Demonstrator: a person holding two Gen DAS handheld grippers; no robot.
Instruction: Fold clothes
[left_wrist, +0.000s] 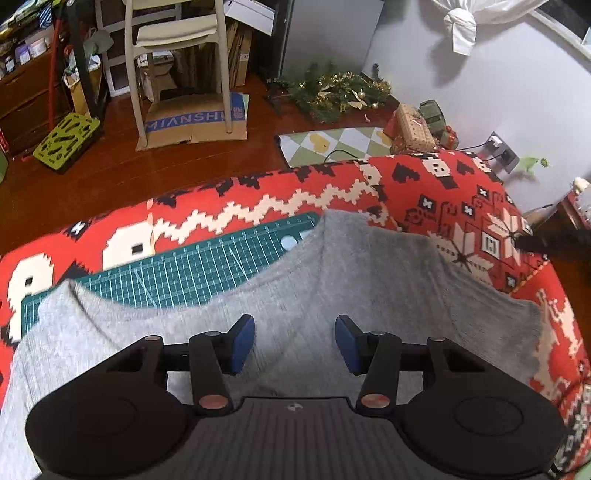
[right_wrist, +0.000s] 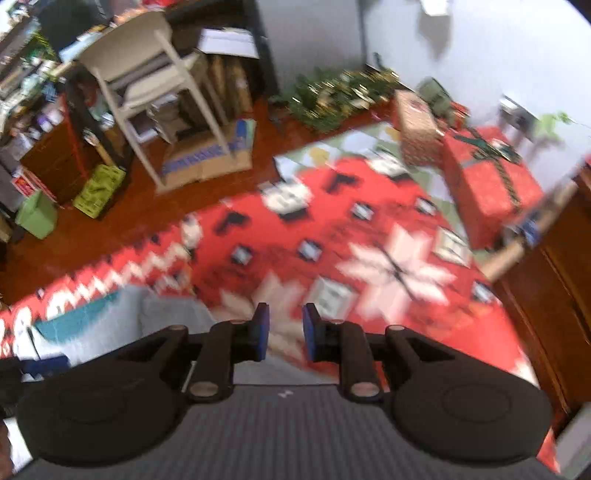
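we judge the folding barely begun. the grey garment (left_wrist: 332, 280) lies rumpled on the table, over the near part of the green cutting mat (left_wrist: 207, 266) and onto the red patterned cloth (left_wrist: 280, 192) that covers the table. its far edge rises in two peaks with a dip between them, and we see no clean crease or squared stack anywhere. flattening it and making every fold seem to be left.

our left tool (left_wrist: 294, 343) hovers over the near middle of the garment with its blue pads (left_wrist: 243, 343) spread wide and nothing between them. our right tool (right_wrist: 285, 332) is off to the right over bare red cloth, its pads (right_wrist: 263, 332) closer together yet with a clear gap, and it grips nothing.

the left view gives us the garment sharply: its outline, the mat grid under it, and a dark blurred shape at the right edge that we cannot identify. the right view is smeared with blur and catches only a pale grey patch (right_wrist: 173, 314) at lower left, beside a sliver of teal mat. it does show the red wrapped box (right_wrist: 491, 184) beyond the table, which the left view does not show.
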